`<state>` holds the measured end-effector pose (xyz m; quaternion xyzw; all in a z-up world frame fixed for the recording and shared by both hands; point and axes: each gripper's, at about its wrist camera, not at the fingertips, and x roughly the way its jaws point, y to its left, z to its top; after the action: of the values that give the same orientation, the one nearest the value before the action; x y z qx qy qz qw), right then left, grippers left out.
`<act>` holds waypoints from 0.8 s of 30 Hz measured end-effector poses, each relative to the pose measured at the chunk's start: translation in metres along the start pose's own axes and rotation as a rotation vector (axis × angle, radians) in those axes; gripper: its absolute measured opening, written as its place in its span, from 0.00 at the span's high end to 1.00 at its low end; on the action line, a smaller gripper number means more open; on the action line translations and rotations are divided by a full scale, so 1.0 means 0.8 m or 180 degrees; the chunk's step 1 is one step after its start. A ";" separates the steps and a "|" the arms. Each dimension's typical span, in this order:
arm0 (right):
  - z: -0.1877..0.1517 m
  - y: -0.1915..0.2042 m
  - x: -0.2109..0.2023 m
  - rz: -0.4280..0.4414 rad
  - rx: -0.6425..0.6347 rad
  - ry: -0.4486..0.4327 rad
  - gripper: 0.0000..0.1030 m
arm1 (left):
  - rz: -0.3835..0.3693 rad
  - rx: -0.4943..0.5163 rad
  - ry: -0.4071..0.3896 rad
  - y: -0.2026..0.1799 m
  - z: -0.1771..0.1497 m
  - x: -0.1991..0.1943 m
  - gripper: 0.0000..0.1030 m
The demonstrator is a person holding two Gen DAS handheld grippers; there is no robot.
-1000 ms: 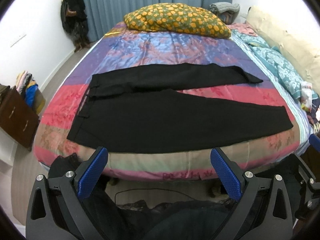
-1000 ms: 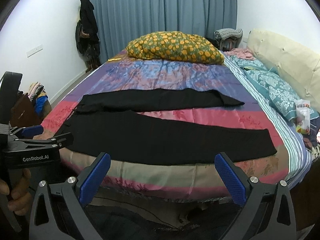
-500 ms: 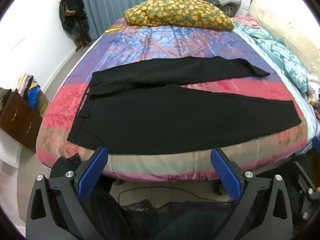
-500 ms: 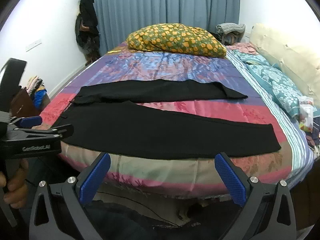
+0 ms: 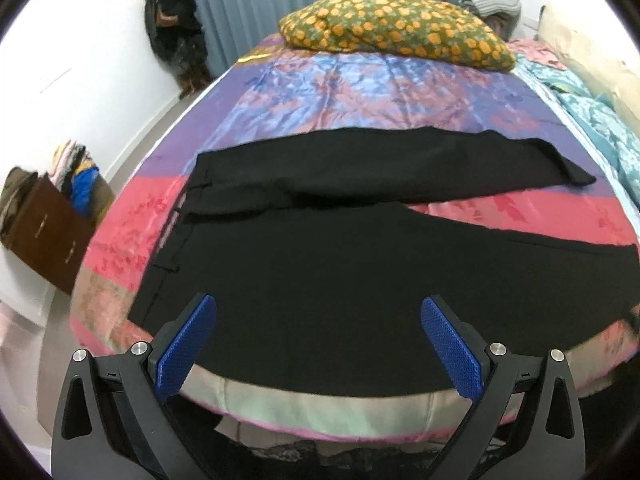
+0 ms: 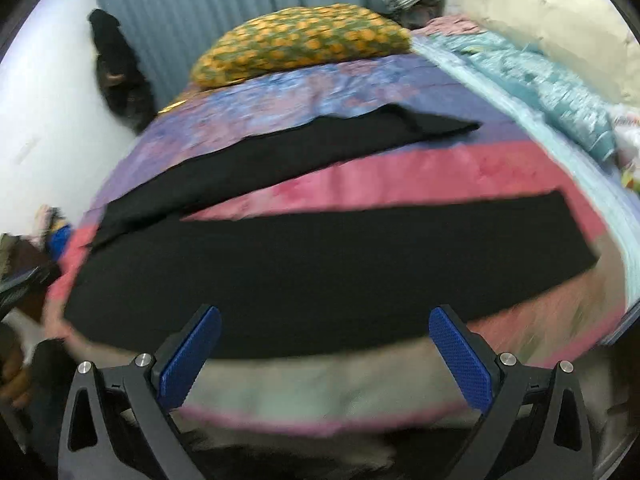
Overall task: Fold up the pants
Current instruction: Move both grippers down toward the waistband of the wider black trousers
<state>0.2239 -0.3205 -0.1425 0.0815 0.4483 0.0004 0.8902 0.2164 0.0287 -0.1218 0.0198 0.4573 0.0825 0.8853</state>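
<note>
— Two grippers, both closer to the bed (image 5: pixel 360 92) than a second ago?

— Yes. I hold one in each hand, and over the last second I have carried both in toward the near edge of the mattress. In my left wrist view the pants (image 5: pixel 360 272) now fill the lower half of the frame, where a second ago they sat well up the bedspread. My right wrist view is smeared with motion and tilted, so that hand is swinging as it comes in.

— Are you gripping anything?

— No. My left gripper (image 5: pixel 320 344) is spread wide with nothing between the blue pads (image 5: pixel 186 346), and my right gripper (image 6: pixel 324 354) is spread just the same. Neither touches cloth.

— Where do the pants lie?

— Flat across the striped bedspread, waistband (image 5: pixel 172 240) toward my left, the two legs splayed apart in a shallow V. The near leg (image 6: pixel 360 272) runs along the front edge of the bed; the far leg (image 6: pixel 320 148) angles away toward the yellow-flowered pillow (image 5: pixel 396 32).

— So what does the approach mean?

— I judge no fold is begun; this is the reach for the first grasp. Likely I must take one leg at waist and hem and lay it over the other.

— Any worry?

— The dark cloth hides its own edges, so finding the hem may be fiddly.
</note>
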 end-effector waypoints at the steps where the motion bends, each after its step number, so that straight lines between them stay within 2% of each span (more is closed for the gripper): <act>1: 0.016 -0.014 0.011 -0.0051 -0.0018 -0.0027 0.00 | -0.0010 -0.0031 0.0023 0.001 -0.003 0.007 0.01; 3: 0.061 -0.051 0.041 -0.0010 0.0101 -0.0009 0.00 | -0.0038 -0.0091 0.0079 0.003 -0.010 0.020 0.01; 6: 0.128 -0.110 0.093 0.0554 0.0621 0.0049 0.01 | -0.0078 -0.0180 0.0177 0.005 -0.018 0.043 0.01; 8: 0.174 -0.132 0.144 0.0976 0.0900 0.0123 0.01 | -0.0059 -0.0207 0.0221 0.005 -0.021 0.054 0.01; 10: 0.205 -0.134 0.187 0.1280 0.1009 0.0201 0.02 | -0.0030 -0.0214 0.0259 0.004 -0.019 0.065 0.01; 12: 0.240 -0.127 0.236 0.1419 0.0984 0.0244 0.02 | 0.0007 -0.0217 0.0293 0.002 -0.017 0.073 0.01; 14: 0.268 -0.120 0.293 0.1565 0.0912 0.0471 0.03 | 0.0038 -0.0215 0.0327 0.001 -0.016 0.081 0.01; 15: 0.283 -0.119 0.326 0.1489 0.0838 0.0661 0.06 | 0.0063 -0.0209 0.0357 0.001 -0.016 0.085 0.01; 17: 0.311 -0.130 0.369 0.0834 0.0484 0.0808 0.11 | 0.0081 -0.0203 0.0387 0.002 -0.017 0.091 0.01; 18: 0.338 -0.146 0.385 0.0225 0.0193 0.0781 0.21 | 0.0096 -0.0194 0.0402 0.002 -0.018 0.094 0.01; 19: 0.359 -0.163 0.388 -0.0169 0.0149 0.0694 0.35 | 0.0108 -0.0187 0.0410 0.002 -0.020 0.096 0.01; 20: 0.384 -0.186 0.379 -0.0411 0.0278 0.0517 0.38 | 0.0116 -0.0178 0.0415 0.003 -0.021 0.097 0.01; 21: 0.400 -0.199 0.365 -0.0457 0.0408 0.0329 0.36 | 0.0124 -0.0172 0.0425 0.002 -0.022 0.100 0.01; 22: 0.417 -0.203 0.345 -0.0632 0.0475 0.0082 0.24 | 0.0124 -0.0178 0.0438 0.002 -0.021 0.106 0.01; 23: 0.428 -0.199 0.328 -0.0770 0.0439 -0.0099 0.17 | 0.0120 -0.0192 0.0456 0.002 -0.021 0.110 0.01; 24: 0.433 -0.183 0.315 -0.0729 0.0294 -0.0238 0.14 | 0.0112 -0.0220 0.0481 0.002 -0.020 0.116 0.01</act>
<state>0.6404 -0.4963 -0.1621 0.0706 0.4207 -0.1249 0.8958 0.2558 0.0449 -0.2061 -0.0090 0.5193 0.1150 0.8468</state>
